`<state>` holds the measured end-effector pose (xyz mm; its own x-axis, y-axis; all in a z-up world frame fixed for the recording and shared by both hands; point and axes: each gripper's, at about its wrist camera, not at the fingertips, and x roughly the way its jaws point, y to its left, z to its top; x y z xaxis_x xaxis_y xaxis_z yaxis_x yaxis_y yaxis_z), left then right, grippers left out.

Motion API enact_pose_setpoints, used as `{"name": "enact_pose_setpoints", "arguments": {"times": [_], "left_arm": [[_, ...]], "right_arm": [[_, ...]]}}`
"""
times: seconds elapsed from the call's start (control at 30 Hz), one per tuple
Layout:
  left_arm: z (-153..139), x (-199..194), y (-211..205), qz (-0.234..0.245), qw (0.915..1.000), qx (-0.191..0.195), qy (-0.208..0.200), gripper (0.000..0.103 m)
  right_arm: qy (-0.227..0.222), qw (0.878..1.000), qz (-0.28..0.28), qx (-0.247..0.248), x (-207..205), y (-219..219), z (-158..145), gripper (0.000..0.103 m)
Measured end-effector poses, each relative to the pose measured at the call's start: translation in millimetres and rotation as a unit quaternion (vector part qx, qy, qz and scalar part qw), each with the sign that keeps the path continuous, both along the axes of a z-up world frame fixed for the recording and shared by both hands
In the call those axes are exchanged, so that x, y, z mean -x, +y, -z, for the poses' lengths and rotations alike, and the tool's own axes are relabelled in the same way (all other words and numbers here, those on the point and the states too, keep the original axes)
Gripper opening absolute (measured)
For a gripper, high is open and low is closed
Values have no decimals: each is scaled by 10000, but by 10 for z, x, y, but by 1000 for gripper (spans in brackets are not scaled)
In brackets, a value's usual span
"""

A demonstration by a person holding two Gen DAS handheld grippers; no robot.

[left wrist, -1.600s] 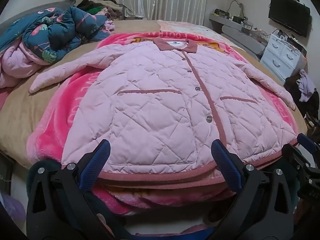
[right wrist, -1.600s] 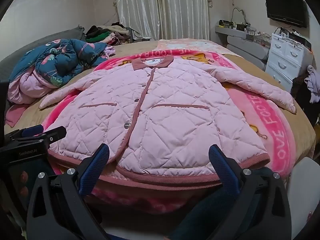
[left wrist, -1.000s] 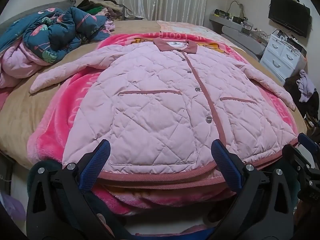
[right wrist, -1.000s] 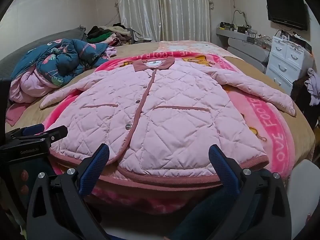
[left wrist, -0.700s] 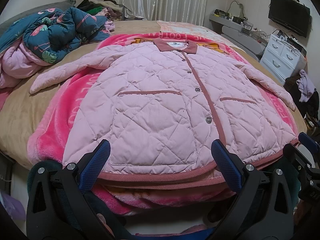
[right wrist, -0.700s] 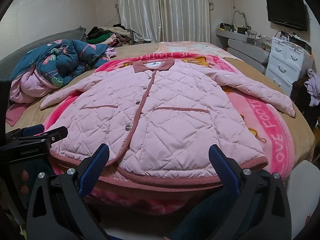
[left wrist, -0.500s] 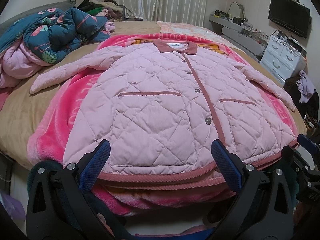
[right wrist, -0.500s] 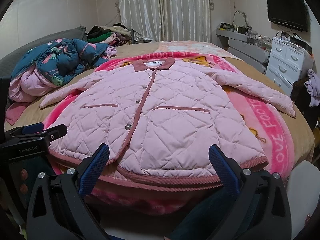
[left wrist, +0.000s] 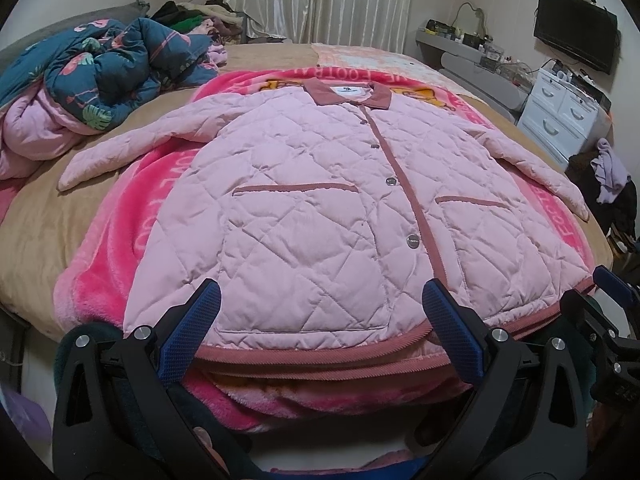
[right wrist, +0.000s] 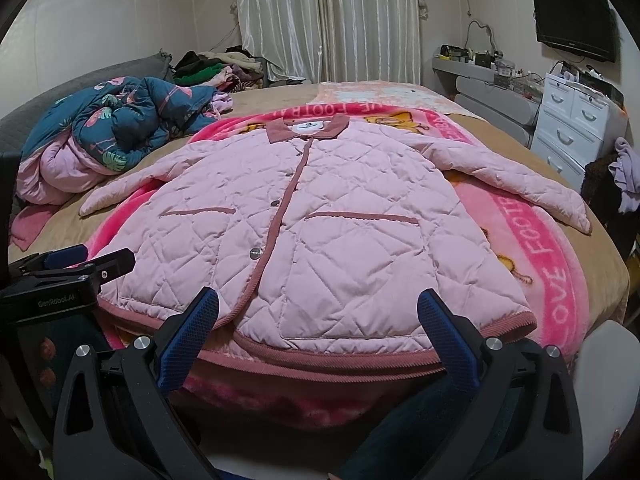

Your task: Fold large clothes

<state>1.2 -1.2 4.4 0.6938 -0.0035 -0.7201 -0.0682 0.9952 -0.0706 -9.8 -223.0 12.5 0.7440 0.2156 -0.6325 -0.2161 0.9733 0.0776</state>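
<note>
Jacket [left wrist: 320,208] lies flat, front up and buttoned, on the pink blanket [left wrist: 124,248] over the bed [left wrist: 48,224]. Collar [left wrist: 347,94] points to the far end, toward the curtain [left wrist: 320,0]; hem [left wrist: 312,354] sits at the near edge of the bed, just ahead of both grippers. Both sleeves are spread out to the sides: left sleeve [left wrist: 132,144] angles off the blanket onto the tan sheet, right sleeve [right wrist: 516,184] lies across the blanket's lettered border with its cuff near the bed's right edge. Two pocket slits and a row of snaps along the placket are visible. Left gripper [left wrist: 320,320] is spread wide, nothing between its blue pads [left wrist: 188,332], held just short of the hem on the jacket's left half; whether the pads touch the fabric cannot be told. Right gripper [right wrist: 318,328] is likewise spread wide and empty, facing the hem on the right half. In the right wrist view the left gripper's body shows at the lower left, beside the hem corner. Quilt [right wrist: 120,124], dark blue with flamingo print, is bunched at the bed's far left, well apart from the jacket. White drawers [right wrist: 576,128] and a wall TV [right wrist: 574,18] stand to the right.
</note>
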Motion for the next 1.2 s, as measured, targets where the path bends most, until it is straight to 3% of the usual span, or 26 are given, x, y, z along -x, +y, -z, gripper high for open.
{"name": "enact_pose_setpoints", "arguments": {"times": [0.7, 1.2], "left_arm": [[19, -66, -15, -24, 10000, -20, 25, 95], [-199, -535, 32, -182, 9998, 21, -54, 95]], "right_arm": [[17, 10000, -40, 3, -50, -2, -4, 99], [-29, 10000, -25, -64, -571, -27, -358, 99]]}}
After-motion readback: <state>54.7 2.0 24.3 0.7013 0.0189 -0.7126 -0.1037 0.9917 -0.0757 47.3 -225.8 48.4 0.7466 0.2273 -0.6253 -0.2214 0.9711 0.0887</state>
